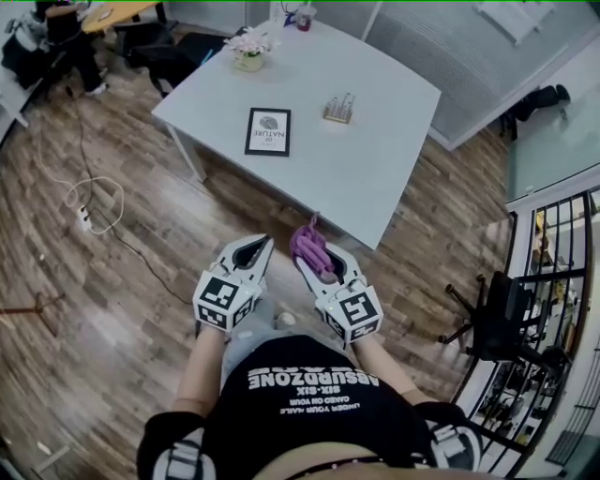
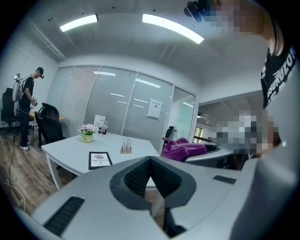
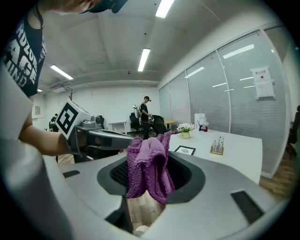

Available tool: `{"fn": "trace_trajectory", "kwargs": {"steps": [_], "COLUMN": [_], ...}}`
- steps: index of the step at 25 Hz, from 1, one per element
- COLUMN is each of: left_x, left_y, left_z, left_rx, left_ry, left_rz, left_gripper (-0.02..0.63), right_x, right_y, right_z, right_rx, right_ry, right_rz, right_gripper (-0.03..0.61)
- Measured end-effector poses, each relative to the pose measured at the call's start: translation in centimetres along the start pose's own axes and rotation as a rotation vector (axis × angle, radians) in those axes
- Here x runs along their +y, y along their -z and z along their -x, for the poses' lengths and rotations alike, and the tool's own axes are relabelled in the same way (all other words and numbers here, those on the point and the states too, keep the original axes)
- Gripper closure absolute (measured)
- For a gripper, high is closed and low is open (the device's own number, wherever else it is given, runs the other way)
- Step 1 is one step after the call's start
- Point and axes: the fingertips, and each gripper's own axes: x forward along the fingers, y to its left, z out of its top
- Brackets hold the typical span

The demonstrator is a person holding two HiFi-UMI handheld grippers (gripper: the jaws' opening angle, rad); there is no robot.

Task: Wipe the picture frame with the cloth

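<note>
On the table (image 1: 375, 141), pot (image 1: 248, 64) holds flowers (image 1: 251, 39); right gripper (image 1: 315, 262) grips cloth (image 3: 146, 161).

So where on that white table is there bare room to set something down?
The stretch of table between the picture frame and the near edge is bare, as is the right side beyond the rack. The far corner, by the flower pot and cup, is crowded.

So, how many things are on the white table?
5: a picture frame in the middle, a small rack to its right, a flower pot behind it, and a cup and a white bag at the far edge.
</note>
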Motion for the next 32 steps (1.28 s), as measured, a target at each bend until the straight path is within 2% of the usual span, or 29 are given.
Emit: {"fn": "trace_trajectory", "kwargs": {"steps": [7, 15, 18, 21, 24, 32], "left_x": [2.2, 6.4, 8.3, 9.7, 11.8, 15.8], "left_y": [-1.0, -3.2, -3.4, -3.5, -4.0, -2.4], "left_z": [-0.8, -1.0, -1.1, -1.0, -1.0, -4.3], "left_rx": [0.01, -0.028, -0.058, -0.094, -0.107, -0.022], "left_ry": [0.027, 0.116, 0.128, 0.115, 0.067, 0.012], "left_rz": [-0.014, -0.047, -0.005, 0.035, -0.011, 0.028], "left_gripper": [0.604, 0.604, 0.604, 0.604, 0.604, 0.604], "right_x": [-0.9, -2.0, -1.8, -1.5, -1.8, -4.8], "right_y": [-0.6, -2.2, -2.9, -2.3, -2.5, -2.9], "right_z": [-2.4, -8.3, -10.2, -11.5, -13.1, -17.0], "right_rx": [0.01, 0.039, 0.039, 0.077, 0.092, 0.089], "right_ry": [-0.021, 0.007, 0.008, -0.01, -0.011, -0.007], "right_rz": [-0.012, 0.002, 0.007, 0.017, 0.019, 0.045], "right_gripper": [0.399, 0.397, 0.397, 0.397, 0.397, 0.397]}}
